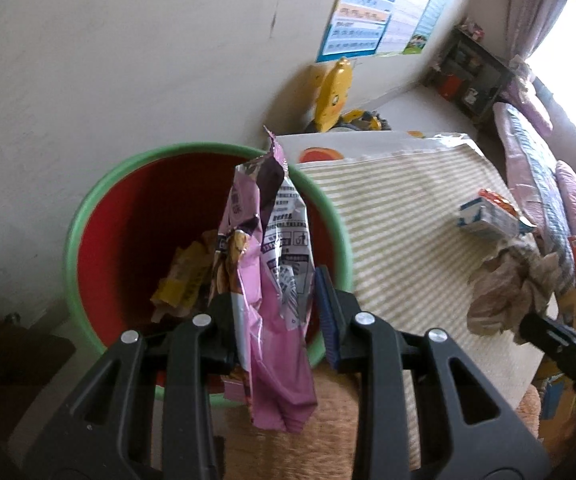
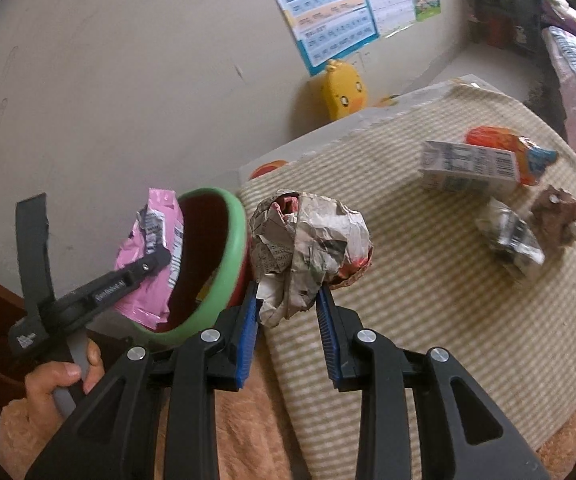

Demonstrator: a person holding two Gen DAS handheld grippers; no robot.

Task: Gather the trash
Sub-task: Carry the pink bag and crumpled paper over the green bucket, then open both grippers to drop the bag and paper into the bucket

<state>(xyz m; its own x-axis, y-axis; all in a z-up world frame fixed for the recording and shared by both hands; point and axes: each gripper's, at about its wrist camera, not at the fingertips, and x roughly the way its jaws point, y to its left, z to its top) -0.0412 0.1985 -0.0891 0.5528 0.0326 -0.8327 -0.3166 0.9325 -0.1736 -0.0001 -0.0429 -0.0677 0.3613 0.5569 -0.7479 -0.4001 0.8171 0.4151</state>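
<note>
The left tongs (image 1: 276, 312) are clamped on a pink snack wrapper (image 1: 266, 264), which stands up between the blue-padded fingers and hangs below them too; the wrapper is held over the mouth of the bin (image 1: 88, 216), a round tub with a green rim and a red inside. Down in the bin lie a few yellow and tan scraps (image 1: 184, 280). In the right wrist view the same wrapper (image 2: 144, 264) shows at the bin's (image 2: 232, 248) far edge, with the left tool's black finger across it and a hand (image 2: 64, 376) gripping the handle at lower left. The right tongs (image 2: 288, 312) are closed narrow on a crumpled newspaper ball (image 2: 311, 240), gripped by its lower folds and held just beside the bin's rim, above the edge of the desk (image 2: 407, 320), which wears a green-and-cream striped cloth. Further back on the cloth lie a white carton (image 2: 467, 166) on its side with an orange packet (image 2: 499, 140) touching it from behind, a smaller wad of printed paper (image 2: 511, 236) and, just beside that, a brown crumpled scrap (image 2: 559, 216). From the left wrist view the newspaper ball (image 1: 507, 288) appears at the right, at the tip of the other tool. A yellow duck-shaped toy (image 2: 343, 88) stands by the wall under a coloured chart (image 2: 335, 4).
</note>
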